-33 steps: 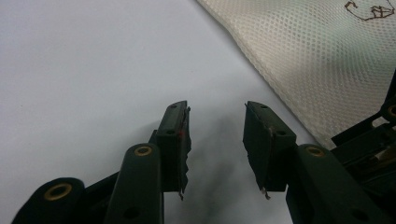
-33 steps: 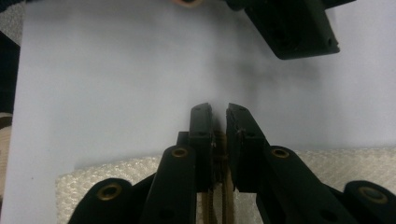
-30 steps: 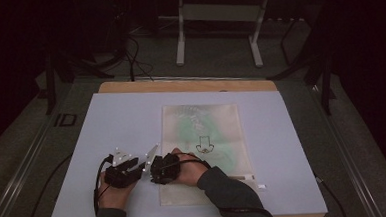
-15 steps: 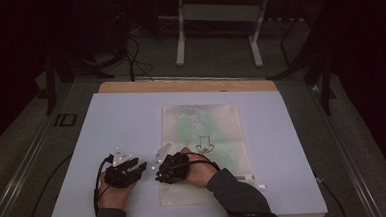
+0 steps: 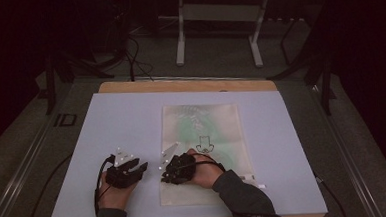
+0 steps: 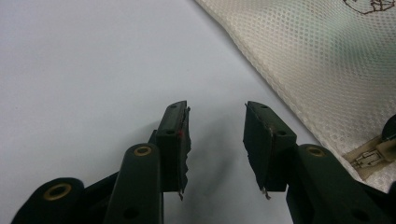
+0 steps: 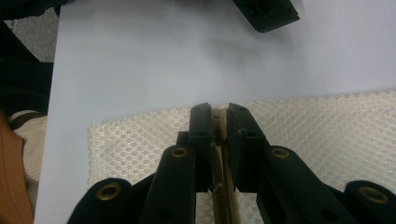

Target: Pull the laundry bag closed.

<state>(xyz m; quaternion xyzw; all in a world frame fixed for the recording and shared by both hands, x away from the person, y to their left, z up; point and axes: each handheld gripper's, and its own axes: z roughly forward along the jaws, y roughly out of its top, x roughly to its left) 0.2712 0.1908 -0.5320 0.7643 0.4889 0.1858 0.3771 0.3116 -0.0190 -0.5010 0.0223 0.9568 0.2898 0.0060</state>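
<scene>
A white mesh bag [image 5: 202, 123] with a green print and a small black drawing lies flat on the pale table mat [image 5: 121, 122]. My right gripper [image 5: 166, 176] rests on the bag's near left part. In the right gripper view it [image 7: 219, 112] is shut on a tan zipper strip [image 7: 218, 122] over the mesh [image 7: 327, 126]. My left gripper [image 5: 140, 167] sits just left of the bag. Its jaws [image 6: 215, 116] stand open over bare mat with nothing between them. The mesh bag [image 6: 317, 60] and a tan zipper end [image 6: 369, 156] lie to its right.
The mat covers a wooden table whose far edge [image 5: 190, 84] shows. Behind it on the dark floor stand a metal frame's legs [image 5: 180, 39] and cables [image 5: 128, 57]. A cream cuff [image 7: 23, 135] shows at the left of the right gripper view.
My right hand has slid a little to the right along the bag's near part, jaws still pinched on the strip. The left hand has stayed put.
</scene>
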